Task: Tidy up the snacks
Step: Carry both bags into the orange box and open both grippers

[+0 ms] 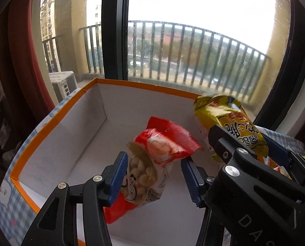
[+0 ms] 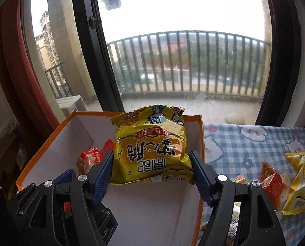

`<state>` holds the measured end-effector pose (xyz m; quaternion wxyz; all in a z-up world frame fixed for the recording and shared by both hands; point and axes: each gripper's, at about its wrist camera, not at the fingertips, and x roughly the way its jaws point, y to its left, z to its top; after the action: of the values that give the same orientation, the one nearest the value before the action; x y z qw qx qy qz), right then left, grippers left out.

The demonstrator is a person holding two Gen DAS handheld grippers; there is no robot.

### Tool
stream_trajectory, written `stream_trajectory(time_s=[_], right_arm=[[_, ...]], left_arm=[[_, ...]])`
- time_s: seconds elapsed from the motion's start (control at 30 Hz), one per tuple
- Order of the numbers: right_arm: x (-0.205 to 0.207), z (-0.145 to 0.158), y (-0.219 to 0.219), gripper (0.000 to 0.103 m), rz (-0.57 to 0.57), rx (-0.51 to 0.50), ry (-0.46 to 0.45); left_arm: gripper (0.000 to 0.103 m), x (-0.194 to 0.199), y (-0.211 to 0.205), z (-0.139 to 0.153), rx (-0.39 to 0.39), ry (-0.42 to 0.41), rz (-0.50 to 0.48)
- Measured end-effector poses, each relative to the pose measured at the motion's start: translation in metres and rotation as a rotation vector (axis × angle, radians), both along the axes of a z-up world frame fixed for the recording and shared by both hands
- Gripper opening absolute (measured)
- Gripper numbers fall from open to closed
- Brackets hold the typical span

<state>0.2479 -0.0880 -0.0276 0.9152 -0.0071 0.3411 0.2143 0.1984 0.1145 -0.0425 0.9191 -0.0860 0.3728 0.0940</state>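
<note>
Left wrist view: left gripper over the open box, an orange-rimmed carton with white inner walls and a blue-check outside. Between its blue pads sits a red snack bag with a clear panel showing pale round pieces; the left pad touches the bag, the right pad stands apart from it, so whether the bag is truly gripped I cannot tell. The bag hangs tilted above the box floor. To the right, the right gripper is clamped on a yellow snack bag, held above the box's right side. Right wrist view: right gripper with both pads pressed against the yellow snack bag, print upside down, bag above the box interior (near its far wall). Red snack bag partly hidden behind the left finger. Right of the box, a blue-check tablecloth carries an orange packet and a pale yellow packet. Window and balcony railing beyond.
</note>
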Motion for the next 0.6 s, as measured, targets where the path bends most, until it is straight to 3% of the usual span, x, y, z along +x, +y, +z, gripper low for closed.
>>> stream_trajectory(time_s=[0.23,0.4,0.6], right_arm=[[0.006,-0.003,0.005,0.083,0.040,0.005,0.055],[-0.004,0.001,-0.002,0.095,0.026,0.041,0.024],[-0.021,0.015,-0.010,0.096,0.026,0.003,-0.026]], left_arm=[[0.084,-0.006,-0.006,0.008,-0.002,0.005,-0.005],[0.087,-0.015,-0.007,0.014,0.029,-0.028,-0.012],[0.092,-0.033,-0.013,0.021,0.042,-0.063,-0.022]])
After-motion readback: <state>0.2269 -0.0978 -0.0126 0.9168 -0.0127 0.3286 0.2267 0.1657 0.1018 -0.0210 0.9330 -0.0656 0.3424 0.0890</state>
